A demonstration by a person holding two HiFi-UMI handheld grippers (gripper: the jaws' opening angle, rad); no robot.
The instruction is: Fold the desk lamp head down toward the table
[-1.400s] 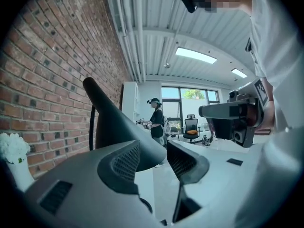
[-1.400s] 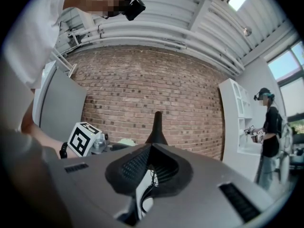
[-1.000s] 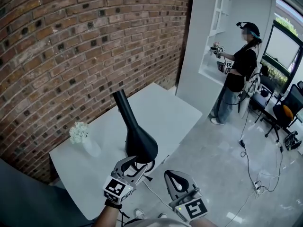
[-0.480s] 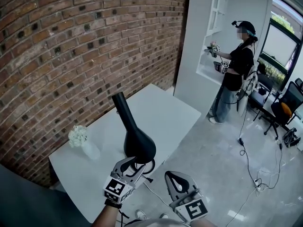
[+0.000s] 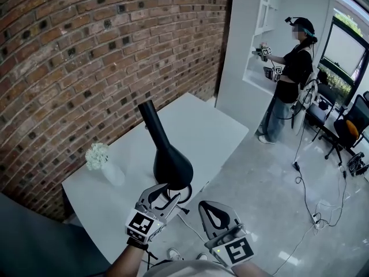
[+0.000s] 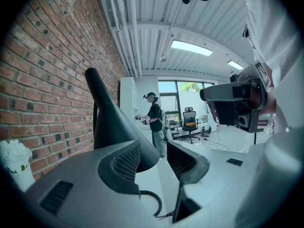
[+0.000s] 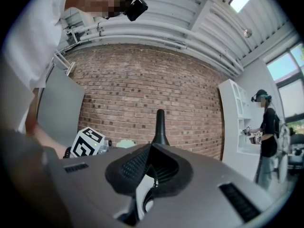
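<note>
The head view looked steeply down from above the left tool (image 5: 166, 190) and right tool (image 5: 206, 208) onto the table (image 5: 219, 137). Each tool view sat low, close behind its own jaws, tilted upward; the left faced the windows (image 6: 190, 87), the right the brick wall (image 7: 142, 89). All three shared the lamp (image 5: 170, 166)

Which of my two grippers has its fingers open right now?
The left gripper, the one right beside the black lamp head: its fingers stand apart with a clear gap. The right gripper next to it has its fingers closed together on nothing.

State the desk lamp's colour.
The desk lamp is black, seen best in the head view.
</note>
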